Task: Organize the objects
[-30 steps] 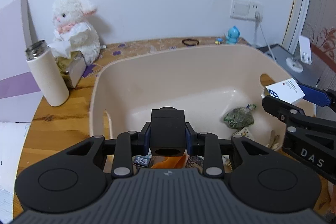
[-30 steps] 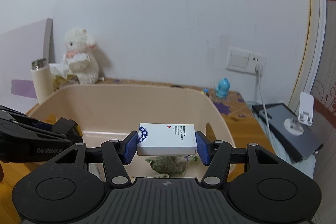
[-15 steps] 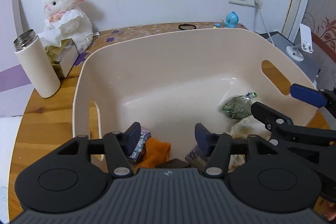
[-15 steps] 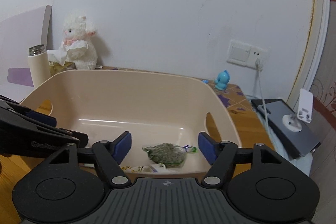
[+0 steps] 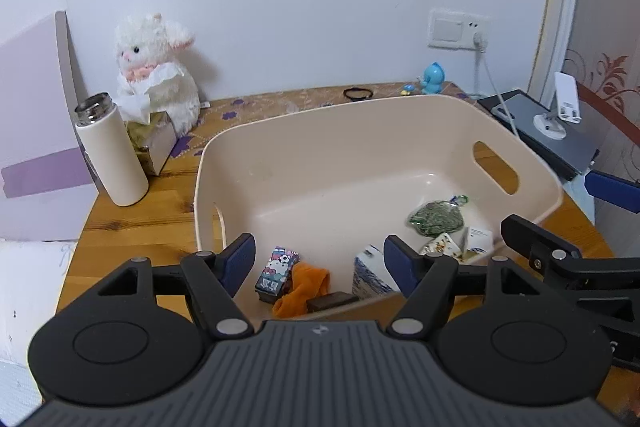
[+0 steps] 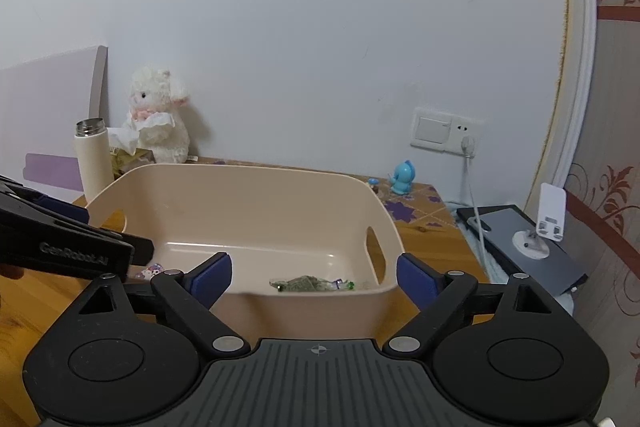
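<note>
Left gripper (image 5: 319, 259), right gripper (image 6: 314, 277) — both spread, empty.

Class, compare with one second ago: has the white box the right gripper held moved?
Yes. The white box has left the right gripper, now open, and lies in the beige bin, near its right handle slot, beside the green packet.

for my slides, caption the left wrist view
Open left gripper above a beige bin holding small items, right gripper alongside.
</note>
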Motion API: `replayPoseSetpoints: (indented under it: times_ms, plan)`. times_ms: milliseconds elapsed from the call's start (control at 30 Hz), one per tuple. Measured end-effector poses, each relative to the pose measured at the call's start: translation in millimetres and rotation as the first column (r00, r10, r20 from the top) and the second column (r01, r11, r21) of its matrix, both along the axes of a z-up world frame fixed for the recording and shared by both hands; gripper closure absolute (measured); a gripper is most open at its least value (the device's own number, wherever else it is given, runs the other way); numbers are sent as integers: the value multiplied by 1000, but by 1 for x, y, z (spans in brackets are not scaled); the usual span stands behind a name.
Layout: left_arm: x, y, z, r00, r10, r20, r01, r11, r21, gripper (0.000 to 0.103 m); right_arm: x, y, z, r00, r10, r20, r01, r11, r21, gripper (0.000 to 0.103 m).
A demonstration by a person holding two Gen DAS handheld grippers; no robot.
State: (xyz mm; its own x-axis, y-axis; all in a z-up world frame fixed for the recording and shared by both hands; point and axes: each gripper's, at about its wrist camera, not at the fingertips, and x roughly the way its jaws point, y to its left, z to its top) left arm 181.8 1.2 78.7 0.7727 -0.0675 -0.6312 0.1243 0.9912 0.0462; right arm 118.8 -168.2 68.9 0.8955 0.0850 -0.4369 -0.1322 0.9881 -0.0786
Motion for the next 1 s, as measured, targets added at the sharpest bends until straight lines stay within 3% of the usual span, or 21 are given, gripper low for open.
replayPoseSetpoints:
  times_ms: [333, 1000]
  plan:
    - [-59, 8, 9, 999, 9, 47, -8, 1000, -17, 30, -47, -9, -1, 1000, 18, -8, -18, 1000, 12, 11]
    - [-152, 33, 2, 1000, 5, 27, -3, 996, -87, 30, -120, -8, 0, 998, 53, -21, -53, 999, 2, 9]
